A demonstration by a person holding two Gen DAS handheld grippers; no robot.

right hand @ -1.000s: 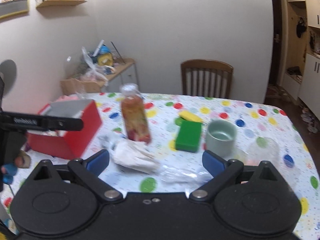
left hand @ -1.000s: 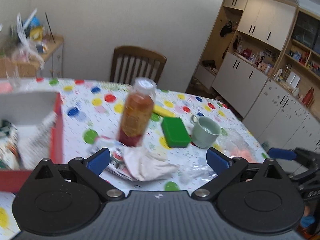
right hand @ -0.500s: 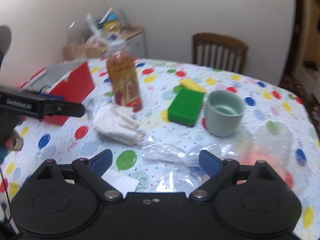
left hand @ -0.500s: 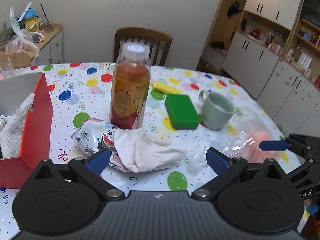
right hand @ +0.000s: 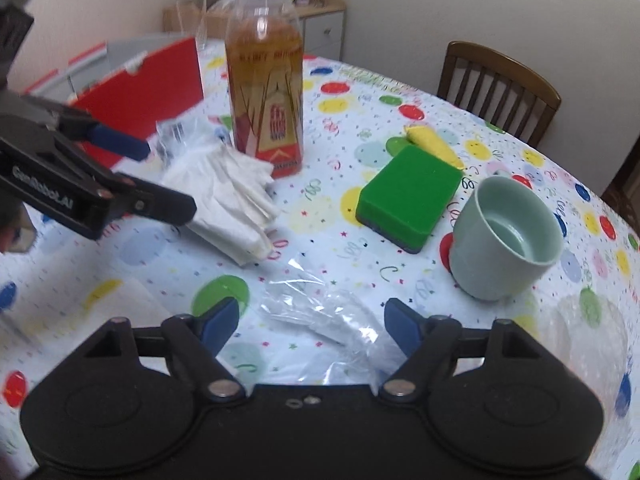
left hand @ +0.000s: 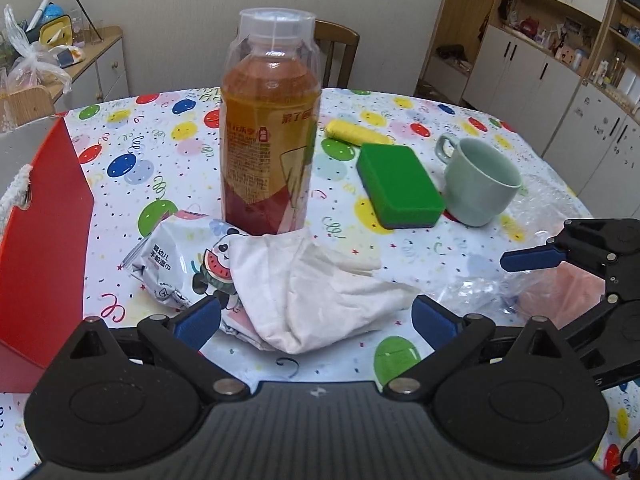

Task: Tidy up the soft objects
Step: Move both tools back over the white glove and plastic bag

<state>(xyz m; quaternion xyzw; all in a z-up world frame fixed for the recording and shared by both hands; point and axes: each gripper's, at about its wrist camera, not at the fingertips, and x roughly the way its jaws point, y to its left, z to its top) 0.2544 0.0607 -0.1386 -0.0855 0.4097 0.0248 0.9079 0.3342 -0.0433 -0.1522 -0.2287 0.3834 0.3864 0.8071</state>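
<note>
White cloth [left hand: 320, 288]: lies crumpled on the surface, overlapping a wet-wipe pack [left hand: 176, 264], just before the juice bottle [left hand: 270, 128].
Left gripper [left hand: 316, 316]: fingers wide, straddling the cloth; pinch low, avoid the bottle.
Right gripper [right hand: 312, 320]: fingers closing around a clear plastic bag [right hand: 320, 316], not yet pinching.
Red box [left hand: 44, 216]: likely destination, left.
</note>
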